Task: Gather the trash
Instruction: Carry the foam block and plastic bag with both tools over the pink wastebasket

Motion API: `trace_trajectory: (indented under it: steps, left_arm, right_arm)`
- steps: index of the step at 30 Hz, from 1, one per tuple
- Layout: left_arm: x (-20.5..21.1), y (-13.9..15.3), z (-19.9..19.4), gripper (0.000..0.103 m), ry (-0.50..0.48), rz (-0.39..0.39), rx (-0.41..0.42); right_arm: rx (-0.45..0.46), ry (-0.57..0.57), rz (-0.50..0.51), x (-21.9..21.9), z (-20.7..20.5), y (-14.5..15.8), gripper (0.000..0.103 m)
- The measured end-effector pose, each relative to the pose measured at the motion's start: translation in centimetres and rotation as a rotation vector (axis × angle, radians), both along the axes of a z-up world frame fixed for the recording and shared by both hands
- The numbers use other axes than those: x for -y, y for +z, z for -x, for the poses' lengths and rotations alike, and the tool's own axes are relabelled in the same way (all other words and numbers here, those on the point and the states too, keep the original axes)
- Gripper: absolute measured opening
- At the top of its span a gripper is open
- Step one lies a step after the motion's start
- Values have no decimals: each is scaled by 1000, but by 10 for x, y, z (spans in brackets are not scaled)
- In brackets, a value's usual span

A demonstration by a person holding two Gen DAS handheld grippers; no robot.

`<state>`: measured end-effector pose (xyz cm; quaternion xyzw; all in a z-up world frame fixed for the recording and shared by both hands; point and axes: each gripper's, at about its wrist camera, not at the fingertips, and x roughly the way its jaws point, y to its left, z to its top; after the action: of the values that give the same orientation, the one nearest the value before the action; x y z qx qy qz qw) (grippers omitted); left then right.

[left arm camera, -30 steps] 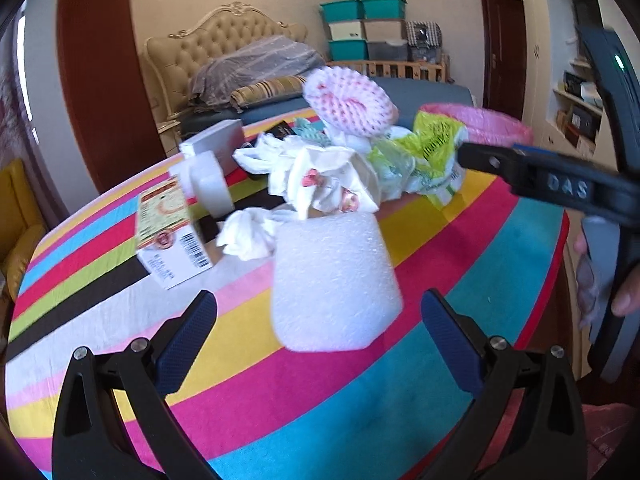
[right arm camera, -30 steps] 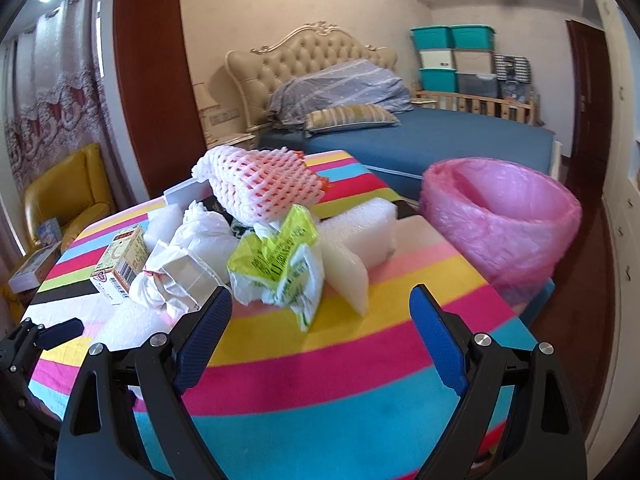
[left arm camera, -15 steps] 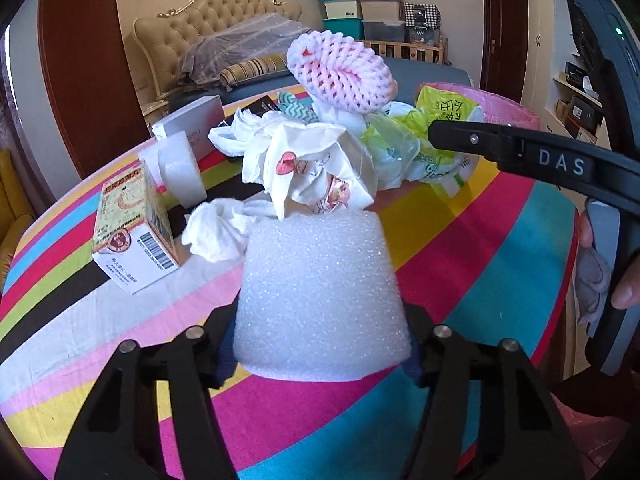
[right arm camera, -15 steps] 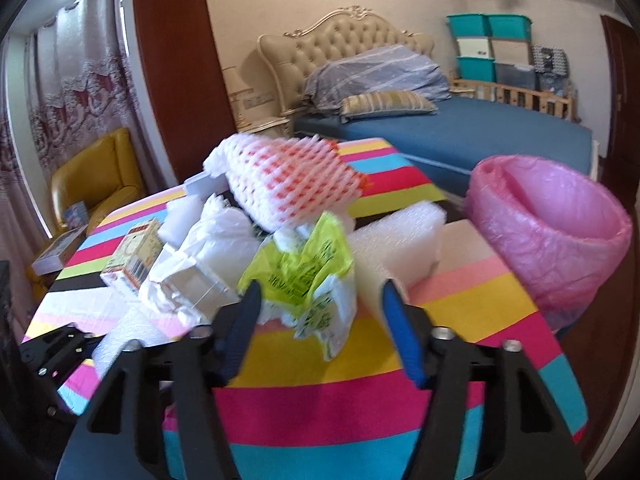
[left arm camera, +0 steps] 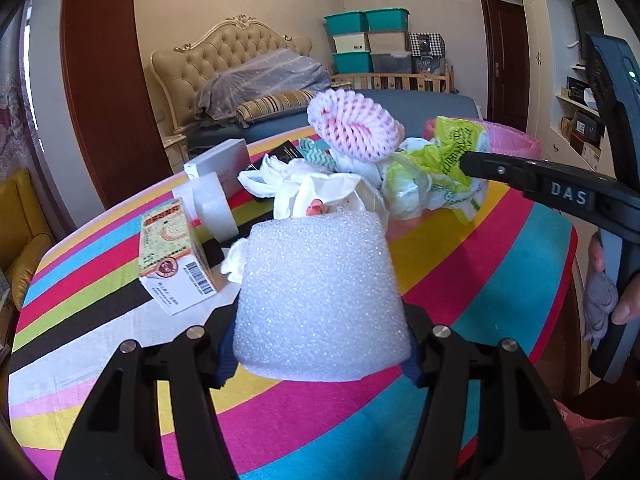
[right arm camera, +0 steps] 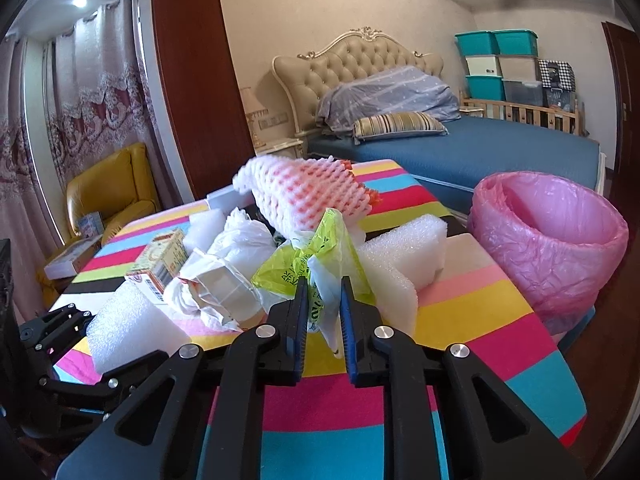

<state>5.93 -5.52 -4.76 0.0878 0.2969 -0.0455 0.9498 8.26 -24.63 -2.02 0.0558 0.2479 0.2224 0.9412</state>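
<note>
Trash pile point(right arm camera: 256, 264) on my striped worktop point(right arm camera: 460, 320), uncollected; pink-lined bin point(right arm camera: 548, 240) beside it looks empty. My left claw point(left arm camera: 320, 344) now clamps the foam block point(left arm camera: 320, 296), my right claw point(right arm camera: 323, 320) the green bag point(right arm camera: 316, 276); both stood wide apart a second ago.

Striped table point(left arm camera: 500, 280), small carton point(left arm camera: 172, 256), foam blocks, crumpled wrappers
</note>
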Motion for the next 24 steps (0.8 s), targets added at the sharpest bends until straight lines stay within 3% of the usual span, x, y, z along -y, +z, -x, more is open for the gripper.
trace_trajectory:
  steps: [11, 24]
  left_arm:
    - [-1, 10, 3, 60, 5, 14, 40]
    - [36, 33, -23, 61, -95, 16, 77]
  right_arm:
    - [25, -22, -70, 33, 28, 17, 17]
    - [76, -132, -70, 72, 28, 27, 17]
